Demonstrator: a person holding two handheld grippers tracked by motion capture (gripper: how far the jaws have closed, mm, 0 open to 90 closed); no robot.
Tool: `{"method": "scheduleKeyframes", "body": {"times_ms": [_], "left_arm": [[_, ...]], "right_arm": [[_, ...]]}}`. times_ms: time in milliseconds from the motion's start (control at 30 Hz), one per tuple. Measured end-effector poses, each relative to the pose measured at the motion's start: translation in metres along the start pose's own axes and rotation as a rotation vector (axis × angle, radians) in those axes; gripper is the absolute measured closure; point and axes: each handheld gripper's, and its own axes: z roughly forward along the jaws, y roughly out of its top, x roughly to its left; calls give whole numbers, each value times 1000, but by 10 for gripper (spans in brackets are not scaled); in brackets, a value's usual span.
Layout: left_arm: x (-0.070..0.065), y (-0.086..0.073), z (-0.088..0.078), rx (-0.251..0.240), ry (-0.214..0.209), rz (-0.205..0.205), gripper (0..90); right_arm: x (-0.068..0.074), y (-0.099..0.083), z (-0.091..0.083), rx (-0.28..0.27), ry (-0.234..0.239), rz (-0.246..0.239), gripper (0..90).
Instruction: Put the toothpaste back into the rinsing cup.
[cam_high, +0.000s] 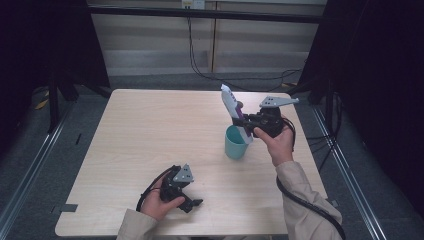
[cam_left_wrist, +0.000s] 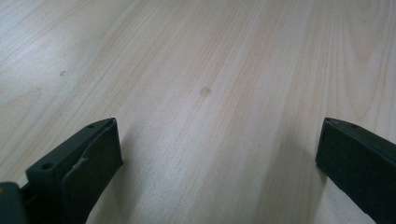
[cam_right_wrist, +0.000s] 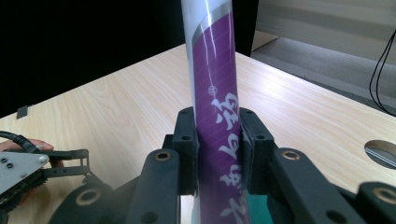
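Pale wooden table (cam_high: 150, 130), bare across most of its top, with dark floor and cables beyond its far edge.

Right of centre on it, a teal cup (cam_high: 234, 142), standing upright, mouth up.

Slanting out of that cup, a white-and-purple tube (cam_high: 235, 112), lower end at or just inside the rim, upper end leaning up and away toward the far side; how deep the lower end sits, hidden by the cup wall. Seen close in the right gripper view as a purple band with white characters (cam_right_wrist: 217, 116), a sliver of teal below it.

Clamped on the tube's middle, the right tongs (cam_high: 246, 121), jaws pressed flat against both sides of the purple band, no gap showing, hand behind them at the cup's right.

Near the table's front edge, well apart from cup and tube, the left tongs (cam_high: 192, 205), resting low in the hand, jaws spread wide over bare wood grain, nothing between them.

Judged from the pose: tube gripped and lined up with the cup, so the carrying seemingly done. Left to do, by the look of it: lowering the tube fully in, loosening the grip, drawing the hand clear without tipping the cup. No part yet for the left tongs.
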Motion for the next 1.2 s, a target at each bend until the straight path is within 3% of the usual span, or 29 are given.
{"method": "scheduleKeyframes", "body": {"times_ms": [1200], "left_arm": [[0,0,0,0,-1,0,0]], "right_arm": [[-11,0,27,-11,-14,16,716]]}}
